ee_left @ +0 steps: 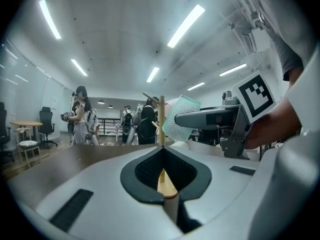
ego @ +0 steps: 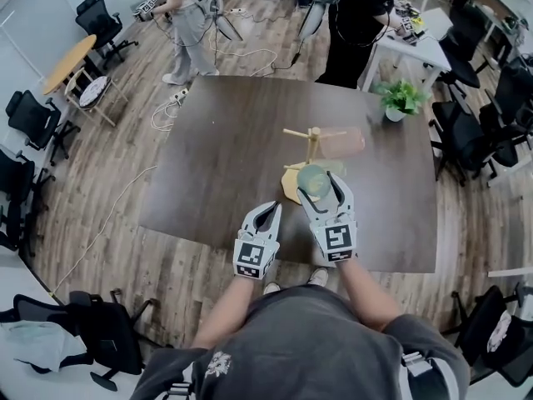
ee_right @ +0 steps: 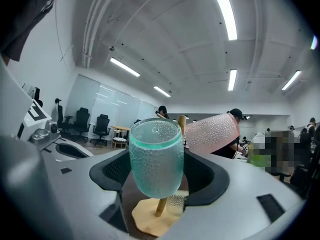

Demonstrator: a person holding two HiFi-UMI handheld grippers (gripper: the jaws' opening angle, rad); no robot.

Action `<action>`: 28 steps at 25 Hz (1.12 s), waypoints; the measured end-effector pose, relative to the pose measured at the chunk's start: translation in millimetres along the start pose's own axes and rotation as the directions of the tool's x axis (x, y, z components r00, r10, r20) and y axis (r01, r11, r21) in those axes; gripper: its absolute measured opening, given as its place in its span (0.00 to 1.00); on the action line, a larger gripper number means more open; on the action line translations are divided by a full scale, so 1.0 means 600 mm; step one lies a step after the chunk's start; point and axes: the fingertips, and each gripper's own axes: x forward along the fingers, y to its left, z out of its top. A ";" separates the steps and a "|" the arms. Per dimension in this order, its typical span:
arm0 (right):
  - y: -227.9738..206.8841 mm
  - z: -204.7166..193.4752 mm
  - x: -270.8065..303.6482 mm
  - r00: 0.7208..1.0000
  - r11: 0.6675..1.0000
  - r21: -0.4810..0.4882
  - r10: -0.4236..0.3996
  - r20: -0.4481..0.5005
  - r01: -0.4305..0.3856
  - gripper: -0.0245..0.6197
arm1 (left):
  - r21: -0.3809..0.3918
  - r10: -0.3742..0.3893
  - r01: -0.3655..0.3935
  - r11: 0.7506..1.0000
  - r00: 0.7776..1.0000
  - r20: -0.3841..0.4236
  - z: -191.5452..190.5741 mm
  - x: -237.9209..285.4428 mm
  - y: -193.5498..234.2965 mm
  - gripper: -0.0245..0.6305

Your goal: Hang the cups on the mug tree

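The wooden mug tree (ego: 311,142) stands right of the middle of the dark table (ego: 225,157), on a flat base (ego: 289,183). A pink dimpled cup (ego: 343,140) hangs on its right peg, tilted (ee_right: 212,132). My right gripper (ego: 323,188) is shut on a green dimpled cup (ego: 312,177), held upright just in front of the tree's post (ee_right: 181,124). The right gripper view shows the green cup (ee_right: 155,156) filling the jaws. My left gripper (ego: 272,209) hovers to the left of the base, shut and empty. From the left gripper view the post (ee_left: 161,119) stands behind the green cup (ee_left: 180,116).
A small potted plant (ego: 401,98) sits at the table's far right corner. Two people stand beyond the far edge. Office chairs (ego: 466,140) line the right side, cables (ego: 171,107) lie on the floor at the left, and a white desk (ego: 416,50) stands behind.
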 end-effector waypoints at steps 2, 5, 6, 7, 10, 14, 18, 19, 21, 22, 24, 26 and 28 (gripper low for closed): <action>0.004 -0.010 0.006 1.000 1.000 -0.011 -0.005 -0.020 0.004 0.57 | -0.008 0.013 -0.013 1.000 1.000 -0.005 -0.003 -0.007 0.006 0.05; 0.004 -0.021 0.013 0.999 0.999 -0.035 -0.013 -0.042 0.011 0.57 | -0.015 0.020 -0.020 1.000 1.000 -0.008 -0.006 -0.009 0.009 0.05; 0.004 -0.026 0.015 0.999 0.999 -0.046 -0.014 -0.052 0.012 0.57 | -0.017 0.022 -0.022 1.000 1.000 -0.012 -0.007 -0.008 0.010 0.05; 0.004 -0.030 0.018 0.998 0.998 -0.056 -0.016 -0.062 0.013 0.57 | -0.017 0.022 -0.022 1.000 1.000 -0.015 -0.009 -0.007 0.009 0.05; 0.006 -0.045 0.024 0.995 0.997 -0.080 -0.030 -0.093 0.022 0.57 | -0.018 0.015 -0.016 1.000 1.000 -0.015 -0.010 -0.005 0.008 0.05; 0.006 -0.057 0.031 0.991 0.995 -0.089 -0.050 -0.120 0.039 0.57 | -0.021 0.009 -0.009 1.000 1.000 -0.015 -0.012 -0.002 0.007 0.05; 0.004 -0.061 0.037 0.986 0.990 -0.131 -0.078 -0.149 0.058 0.57 | -0.021 0.004 -0.005 1.000 0.999 -0.040 -0.021 0.003 0.009 0.05; 0.006 -0.062 0.038 0.984 0.987 -0.149 -0.085 -0.158 0.061 0.57 | -0.022 0.004 -0.005 1.000 0.999 -0.039 -0.020 0.002 0.009 0.05; 0.009 -0.062 0.039 0.981 0.980 -0.185 -0.104 -0.166 0.073 0.57 | -0.026 0.003 -0.004 1.000 0.999 -0.036 -0.018 0.000 0.010 0.05; 0.010 -0.061 0.039 0.979 0.977 -0.197 -0.114 -0.167 0.080 0.57 | -0.029 0.003 -0.004 1.000 0.999 -0.038 -0.019 -0.001 0.011 0.05; 0.013 -0.064 0.040 0.978 0.975 -0.206 -0.121 -0.167 0.086 0.57 | -0.032 0.006 -0.007 0.999 0.999 -0.038 -0.022 -0.004 0.014 0.05; 0.016 -0.069 0.042 0.977 0.973 -0.216 -0.124 -0.174 0.085 0.57 | -0.035 0.008 -0.010 0.999 0.999 -0.042 -0.027 -0.005 0.016 0.05; 0.014 -0.072 0.042 0.974 0.969 -0.229 -0.134 -0.183 0.091 0.57 | -0.041 0.007 -0.008 0.999 0.999 -0.040 -0.026 -0.003 0.016 0.05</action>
